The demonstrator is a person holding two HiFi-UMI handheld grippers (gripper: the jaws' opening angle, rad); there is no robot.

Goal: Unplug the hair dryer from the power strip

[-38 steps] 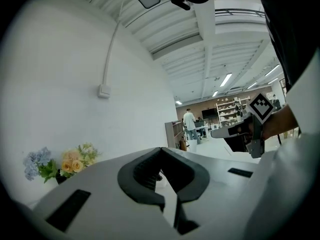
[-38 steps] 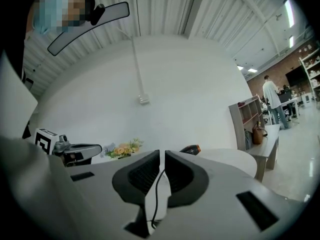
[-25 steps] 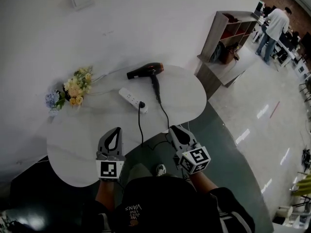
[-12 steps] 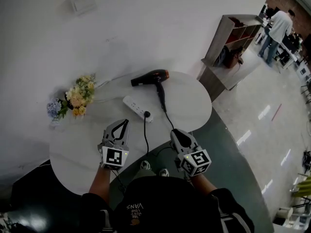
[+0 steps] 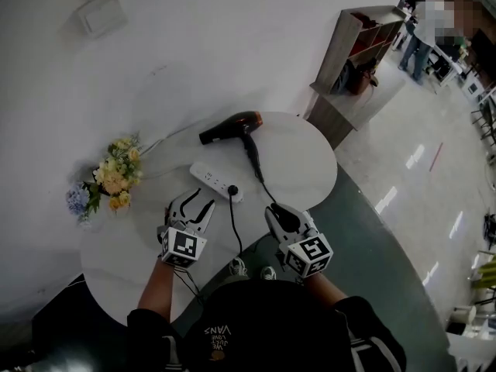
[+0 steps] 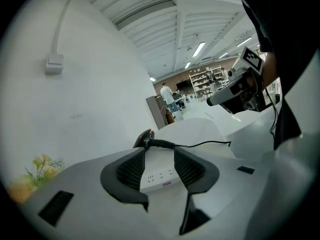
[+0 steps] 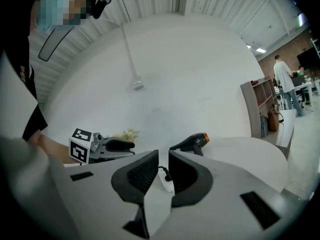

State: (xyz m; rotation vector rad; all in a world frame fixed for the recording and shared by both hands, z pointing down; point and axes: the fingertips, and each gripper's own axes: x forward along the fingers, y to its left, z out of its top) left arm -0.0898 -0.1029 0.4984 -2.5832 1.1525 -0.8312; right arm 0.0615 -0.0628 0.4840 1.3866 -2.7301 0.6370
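A black and orange hair dryer lies at the far side of the round white table. Its black cord runs to a plug seated in the near end of the white power strip. My left gripper hovers just short of the strip with its jaws opening and nothing between them. In the left gripper view the power strip lies ahead of the left gripper. My right gripper is shut and empty, to the right of the cord. In the right gripper view the plug shows beyond the right gripper.
A bunch of yellow and blue flowers lies at the table's left by the white wall. A wooden shelf unit stands at the back right. People stand far off across the shiny floor. A white box is mounted on the wall.
My left gripper has moved forward to the power strip, rolled somewhat, and its jaws have spread apart. The right gripper has moved forward beside the cord, still shut.
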